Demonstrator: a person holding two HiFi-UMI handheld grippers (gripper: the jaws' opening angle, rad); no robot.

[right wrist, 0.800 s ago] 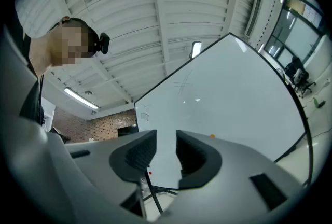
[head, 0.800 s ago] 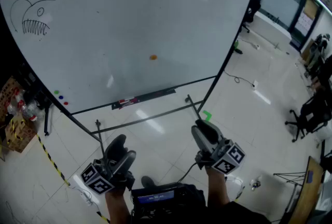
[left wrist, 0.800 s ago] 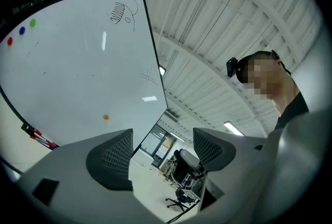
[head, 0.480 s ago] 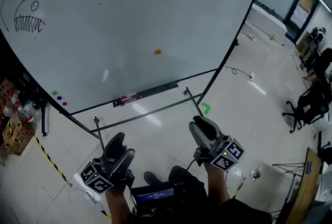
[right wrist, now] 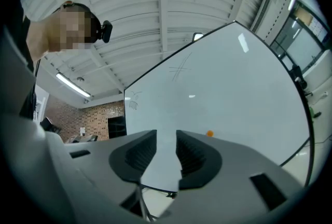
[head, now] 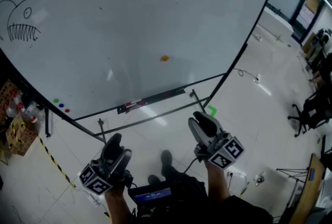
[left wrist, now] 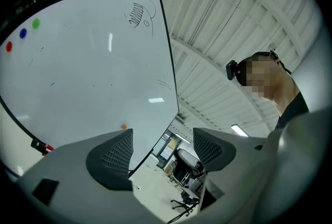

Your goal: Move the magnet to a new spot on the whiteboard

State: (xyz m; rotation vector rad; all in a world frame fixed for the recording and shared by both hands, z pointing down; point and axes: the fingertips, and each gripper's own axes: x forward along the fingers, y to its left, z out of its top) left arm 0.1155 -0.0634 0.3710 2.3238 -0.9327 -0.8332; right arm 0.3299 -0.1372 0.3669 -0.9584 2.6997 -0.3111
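We are holding both tools low, short of the whiteboard (head: 129,26)
The left tool (head: 115,141) is standing with jaws wide apart, gripping nothing; the right tool (head: 203,122) is keeping only a narrow gap, also gripping nothing; the orange magnet (head: 164,58) is sitting on the whiteboard's lower middle, well apart from both.

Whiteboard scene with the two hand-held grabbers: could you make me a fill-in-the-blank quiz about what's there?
The small round magnet near the middle of the large white whiteboard is ____ in colour.
By the board's lower left corner sit ____ small coloured dot magnets.
The grey left gripper, jaws wide apart, holds ____.
The black marker drawing of a toothy fish is at the board's upper ____ corner in the head view.
Missing words: orange; three; nothing; left.
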